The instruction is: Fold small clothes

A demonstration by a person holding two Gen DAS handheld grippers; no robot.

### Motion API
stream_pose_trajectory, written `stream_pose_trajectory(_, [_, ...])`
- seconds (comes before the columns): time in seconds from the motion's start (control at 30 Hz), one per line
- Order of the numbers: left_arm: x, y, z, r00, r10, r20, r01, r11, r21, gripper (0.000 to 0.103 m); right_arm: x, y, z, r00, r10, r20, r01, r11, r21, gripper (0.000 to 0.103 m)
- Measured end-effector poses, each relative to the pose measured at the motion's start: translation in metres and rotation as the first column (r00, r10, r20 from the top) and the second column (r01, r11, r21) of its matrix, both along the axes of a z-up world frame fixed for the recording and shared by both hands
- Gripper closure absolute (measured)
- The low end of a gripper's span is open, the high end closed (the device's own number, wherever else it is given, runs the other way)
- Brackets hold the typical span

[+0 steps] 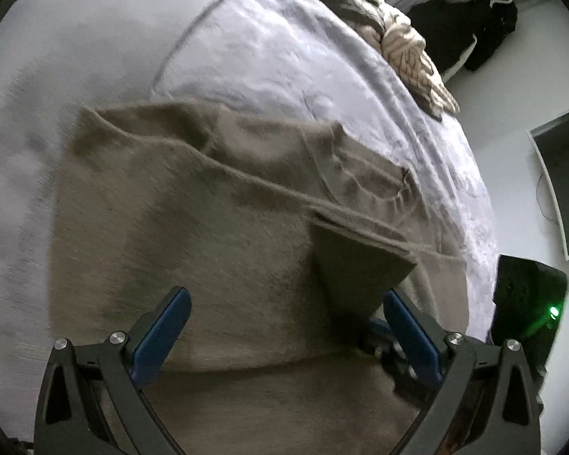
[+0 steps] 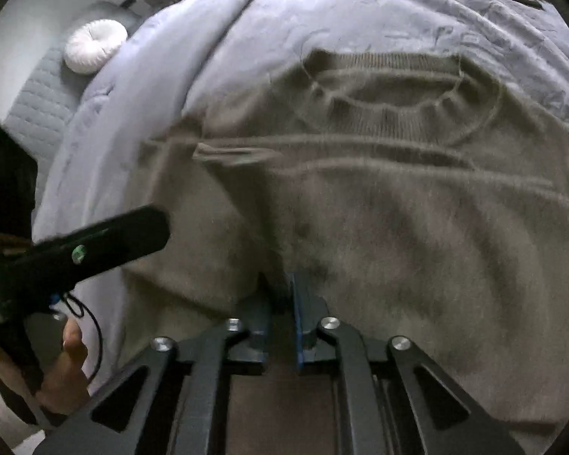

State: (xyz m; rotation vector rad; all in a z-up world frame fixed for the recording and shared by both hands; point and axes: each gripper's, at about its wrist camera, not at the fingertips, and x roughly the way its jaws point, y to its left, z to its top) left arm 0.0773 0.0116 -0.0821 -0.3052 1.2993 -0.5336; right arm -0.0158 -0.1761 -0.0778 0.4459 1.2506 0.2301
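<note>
A brown knitted sweater (image 1: 208, 208) lies on a light grey bed cover (image 1: 265, 57). In the right wrist view the sweater (image 2: 398, 208) shows its ribbed round collar (image 2: 390, 102) at the far side. My left gripper (image 1: 284, 303) is open above the sweater, with blue pads (image 1: 163, 333) spread wide; a raised piece of the sweater's fabric (image 1: 356, 265) hangs just in front of its right finger. My right gripper (image 2: 282, 303) is shut on the sweater's near edge, with the fabric pinched between its pads.
A striped beige and dark cloth (image 1: 409, 49) lies at the far edge of the bed. A white round cushion (image 2: 95, 45) sits on a grey quilted surface. The left gripper's black body and the hand holding it (image 2: 57, 265) show at the left of the right wrist view. Dark clothes (image 1: 474, 38) lie on the floor.
</note>
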Motion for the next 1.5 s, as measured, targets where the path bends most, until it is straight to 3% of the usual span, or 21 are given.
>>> stream_pose_trajectory(0.03, [0.0,-0.005,-0.002,1.0,-0.008,-0.005,0.008,1.0,0.005,0.001,-0.006,-0.004,0.003,1.0,-0.013,0.001,0.013,1.0,0.021,0.059])
stream_pose_trajectory(0.07, [-0.001,-0.008,-0.004,1.0,-0.018,-0.011,0.018,1.0,0.007,0.001,-0.012,-0.009,0.006,1.0,-0.03,0.002,0.03,0.999,0.043,0.054])
stream_pose_trajectory(0.17, [-0.002,-0.021,-0.008,0.999,-0.042,-0.028,0.042,0.999,0.007,0.001,-0.038,-0.038,0.005,0.992,-0.124,-0.027,0.127,0.987,0.103,0.052])
stream_pose_trajectory(0.23, [-0.002,-0.028,-0.01,0.998,-0.054,-0.032,0.055,0.998,0.015,0.007,-0.062,-0.065,0.0,0.97,-0.232,-0.074,0.241,0.958,0.155,0.052])
stream_pose_trajectory(0.33, [0.001,-0.04,-0.014,0.996,-0.073,-0.051,0.075,0.997,0.035,0.034,-0.102,-0.11,-0.013,0.897,-0.415,-0.154,0.442,0.863,0.246,0.052])
stream_pose_trajectory(0.4, [0.002,-0.042,-0.017,0.993,-0.094,-0.069,0.096,0.995,0.025,0.097,-0.128,-0.138,-0.021,0.83,-0.525,-0.188,0.557,0.78,0.285,0.052])
stream_pose_trajectory(0.47, [0.007,-0.041,-0.018,0.988,-0.115,-0.1,0.114,0.993,-0.023,0.096,-0.14,-0.157,-0.026,0.781,-0.591,-0.201,0.623,0.72,0.306,0.052])
stream_pose_trajectory(0.57, [0.009,-0.035,0.0,0.99,-0.134,-0.046,0.131,0.99,-0.05,0.096,-0.144,-0.176,-0.025,0.732,-0.655,-0.188,0.677,0.667,0.312,0.052])
stream_pose_trajectory(0.6, [0.01,-0.034,0.006,0.99,-0.138,-0.033,0.136,0.989,-0.054,0.096,-0.143,-0.183,-0.024,0.718,-0.673,-0.175,0.69,0.656,0.307,0.056])
stream_pose_trajectory(0.63, [0.009,-0.033,0.013,0.99,-0.142,-0.016,0.141,0.989,-0.054,0.096,-0.144,-0.191,-0.023,0.706,-0.691,-0.157,0.701,0.647,0.3,0.082])
stream_pose_trajectory(0.67, [0.009,-0.031,0.016,0.99,-0.143,-0.01,0.142,0.988,-0.053,0.096,-0.143,-0.194,-0.021,0.699,-0.702,-0.139,0.706,0.646,0.289,0.096])
stream_pose_trajectory(0.77, [0.004,-0.032,0.018,0.987,-0.158,-0.005,0.157,0.986,-0.052,0.096,-0.144,-0.213,-0.007,0.693,-0.718,-0.07,0.706,0.655,0.27,0.096])
stream_pose_trajectory(0.87, [-0.006,-0.041,0.004,0.982,-0.188,-0.013,0.188,0.982,-0.011,0.096,-0.137,-0.219,-0.004,0.736,-0.677,-0.035,0.666,0.713,0.218,0.096])
stream_pose_trajectory(0.9, [-0.009,-0.044,-0.002,0.981,-0.196,-0.008,0.196,0.981,0.001,0.096,-0.133,-0.219,-0.01,0.757,-0.652,-0.043,0.647,0.74,0.185,0.096])
stream_pose_trajectory(1.0, [-0.016,-0.045,-0.019,0.98,-0.2,-0.015,0.201,0.977,0.071,0.096,-0.133,-0.216,-0.028,0.784,-0.612,-0.105,0.62,0.768,0.162,0.095])
stream_pose_trajectory(1.07, [-0.017,-0.038,-0.017,0.981,-0.193,-0.009,0.193,0.979,0.062,0.096,-0.141,-0.214,-0.029,0.791,-0.6,-0.115,0.611,0.773,0.17,0.088])
stream_pose_trajectory(1.2, [-0.015,-0.022,-0.007,0.982,-0.19,0.02,0.186,0.972,0.143,0.096,-0.155,-0.202,-0.017,0.818,-0.555,-0.15,0.573,0.807,0.139,0.075])
stream_pose_trajectory(1.33, [-0.008,-0.001,0.006,0.984,-0.167,0.06,0.149,0.962,0.231,0.096,-0.169,-0.203,0.016,0.851,-0.522,-0.065,0.526,0.847,0.079,0.071])
stream_pose_trajectory(1.37, [-0.007,0.003,0.01,0.985,-0.16,0.07,0.139,0.961,0.24,0.096,-0.167,-0.21,0.023,0.846,-0.532,-0.034,0.533,0.844,0.067,0.067])
stream_pose_trajectory(1.43, [-0.005,0.008,0.016,0.985,-0.15,0.085,0.126,0.962,0.242,0.096,-0.159,-0.226,0.027,0.824,-0.567,-0.003,0.566,0.822,0.053,0.039])
stream_pose_trajectory(1.5, [-0.005,0.005,0.022,0.984,-0.151,0.098,0.125,0.964,0.234,0.096,-0.149,-0.247,0.021,0.794,-0.608,0.001,0.606,0.791,0.083,0.038])
